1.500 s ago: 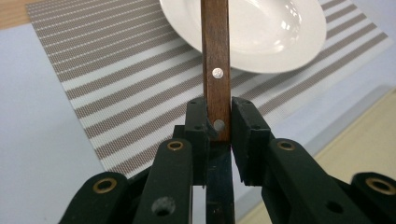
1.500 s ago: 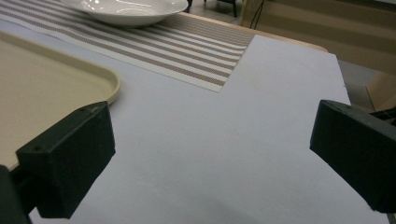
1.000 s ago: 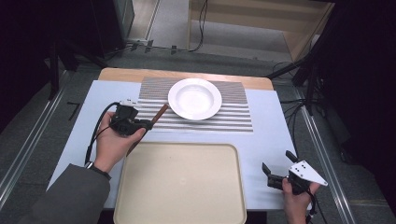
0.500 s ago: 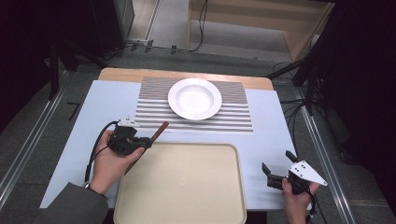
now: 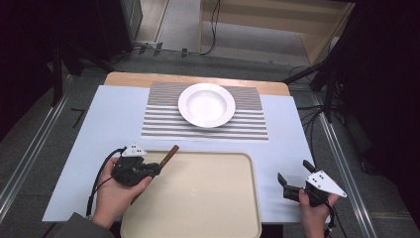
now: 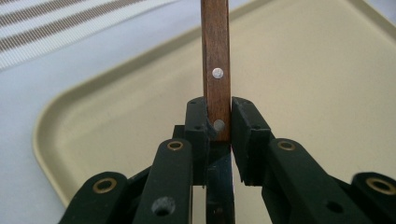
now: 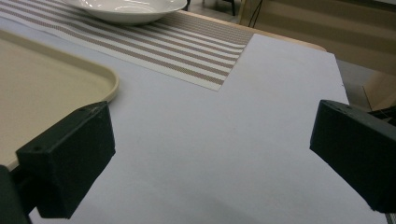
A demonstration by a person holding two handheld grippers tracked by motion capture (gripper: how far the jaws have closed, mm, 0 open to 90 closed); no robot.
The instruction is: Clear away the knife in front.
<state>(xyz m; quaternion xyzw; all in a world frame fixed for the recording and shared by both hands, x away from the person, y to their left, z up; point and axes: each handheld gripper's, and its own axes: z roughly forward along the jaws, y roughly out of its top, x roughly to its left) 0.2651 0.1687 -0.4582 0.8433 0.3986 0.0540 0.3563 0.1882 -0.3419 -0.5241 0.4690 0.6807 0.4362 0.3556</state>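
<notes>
On the bench [image 5: 99, 129], the beige tray [image 5: 208, 198] lies bare while the left hand-held gripper [image 5: 148, 170] clamps a wooden utensil handle [image 6: 215, 60] above its near-left corner, not yet released, and the right hand-held gripper [image 5: 292, 187] rests wide, holding nothing.
</notes>
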